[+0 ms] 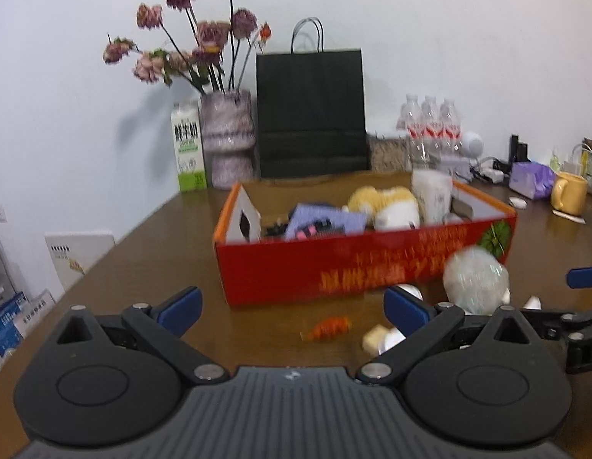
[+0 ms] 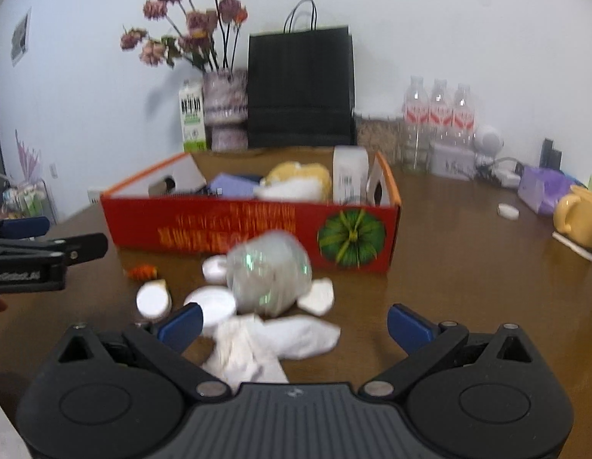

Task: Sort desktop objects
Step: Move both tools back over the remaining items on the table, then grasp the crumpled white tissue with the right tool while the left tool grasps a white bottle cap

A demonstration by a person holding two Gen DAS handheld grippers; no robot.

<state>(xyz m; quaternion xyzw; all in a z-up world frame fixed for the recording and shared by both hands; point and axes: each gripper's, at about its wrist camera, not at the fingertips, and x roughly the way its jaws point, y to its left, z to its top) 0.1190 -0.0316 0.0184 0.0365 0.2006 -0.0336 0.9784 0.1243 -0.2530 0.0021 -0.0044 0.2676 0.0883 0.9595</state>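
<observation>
Brown wood, your tabletop [image 2: 468, 267] runs back to a white wall, with clutter spread in front of you.

Your right hand-held gripper [image 2: 294, 323] has its blue-tipped fingers [image 2: 181, 325] spread wide apart, holding nothing. Between them at 6 o'clock lies a crumpled white cloth [image 2: 273, 340]. At 12 o'clock, just past the cloth, sits a blurred clear plastic ball [image 2: 269, 271], ringed by white round lids [image 2: 215, 304] and a white jar [image 2: 154, 300]. A small orange wrapped item [image 2: 142, 271] lies at 10 o'clock. Behind all of these stands the red cardboard box [image 2: 219, 225], open on top, holding a yellow-and-white plush toy [image 2: 299, 183], a purple pouch [image 2: 230, 185] and a white carton [image 2: 349, 179].

Your left hand-held gripper [image 1: 292, 308] is likewise parted wide and empty. The orange wrapped item lies on the wood at 12 o'clock from it, just short of the red box; the plastic ball sits at 2 o'clock, touching the box front or just before it, you cannot tell which.

Farther back, at 12 o'clock, a black paper bag [image 2: 299, 88] stands against the wall, a vase of dried flowers [image 2: 225, 109] and a milk carton [image 2: 191, 118] just beside it. Water bottles [image 2: 437, 114] stand at 1 o'clock, a yellow mug [image 2: 581, 218] at 2 o'clock.
</observation>
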